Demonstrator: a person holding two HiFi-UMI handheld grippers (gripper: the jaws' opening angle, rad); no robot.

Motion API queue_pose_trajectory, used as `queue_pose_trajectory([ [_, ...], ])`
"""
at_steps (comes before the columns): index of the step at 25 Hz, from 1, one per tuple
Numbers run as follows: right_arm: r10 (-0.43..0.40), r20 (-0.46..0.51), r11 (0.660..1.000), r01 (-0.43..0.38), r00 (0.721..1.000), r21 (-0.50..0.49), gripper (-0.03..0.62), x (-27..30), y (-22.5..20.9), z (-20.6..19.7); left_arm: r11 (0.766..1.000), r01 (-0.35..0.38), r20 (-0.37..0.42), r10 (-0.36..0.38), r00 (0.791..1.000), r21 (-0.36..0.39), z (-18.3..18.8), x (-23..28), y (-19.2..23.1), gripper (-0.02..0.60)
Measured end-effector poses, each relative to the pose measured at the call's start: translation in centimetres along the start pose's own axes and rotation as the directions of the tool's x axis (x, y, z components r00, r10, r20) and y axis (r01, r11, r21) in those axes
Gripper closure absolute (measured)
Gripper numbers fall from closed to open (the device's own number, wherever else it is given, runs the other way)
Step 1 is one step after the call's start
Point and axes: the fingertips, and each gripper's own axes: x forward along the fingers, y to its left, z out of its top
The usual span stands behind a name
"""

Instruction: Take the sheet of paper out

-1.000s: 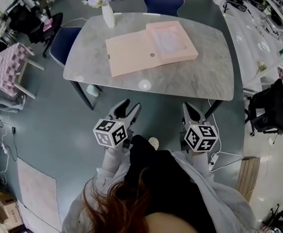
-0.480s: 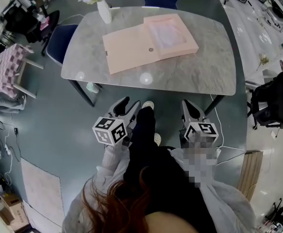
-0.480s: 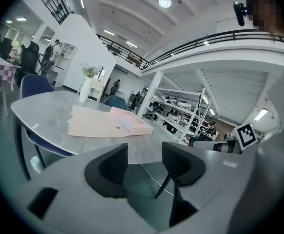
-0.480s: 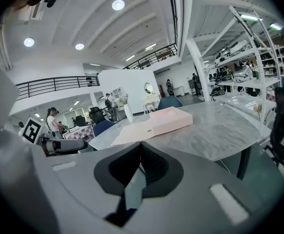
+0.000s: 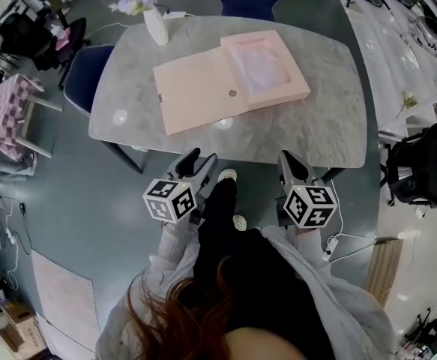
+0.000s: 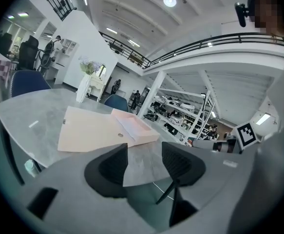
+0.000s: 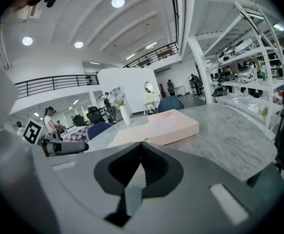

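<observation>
On the left gripper [image 5: 200, 163] the fingers [image 6: 113, 168] stand apart with nothing between them; on the right gripper [image 5: 293, 163] the fingers [image 7: 156, 167] are together and empty. Both hang just short of the table's [image 5: 323, 126] near edge. Farther back on it, the sheet of paper [image 5: 263, 67] lies in the right half of an open pink box [image 5: 203, 88].

Readable text: none in any view.
Left gripper [image 5: 201, 161]: its marker cube [image 5: 172, 199] shows only black-and-white square patterns, which spell no letters or digits.
Right gripper [image 5: 291, 160]: its cube carries the same kind of pattern.
</observation>
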Motion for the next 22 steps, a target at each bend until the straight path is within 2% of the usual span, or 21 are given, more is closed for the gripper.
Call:
queue_pose_trajectory([
  [6, -0.002, 0.010, 1.000, 0.002, 1.000, -0.009, 0.583, 5.9, -1.2, 4.1, 1.000, 0.015, -0.001, -0.015, 1.000, -0.004, 4.5, 5.0, 3.2, 0.368],
  [11, -0.029, 0.023, 1.000, 0.029, 0.999, -0.005, 0.583, 9.6, -2.7, 7.1, 0.998, 0.068, -0.036, -0.068, 0.997, -0.001, 7.2, 9.3, 4.2, 0.369],
  [22, -0.087, -0.003, 0.996, 0.087, 0.996, 0.022, 0.583, 16.3, -5.3, 9.3, 0.991, 0.131, -0.111, -0.135, 0.985, -0.040, 10.0, 16.9, 8.2, 0.369],
])
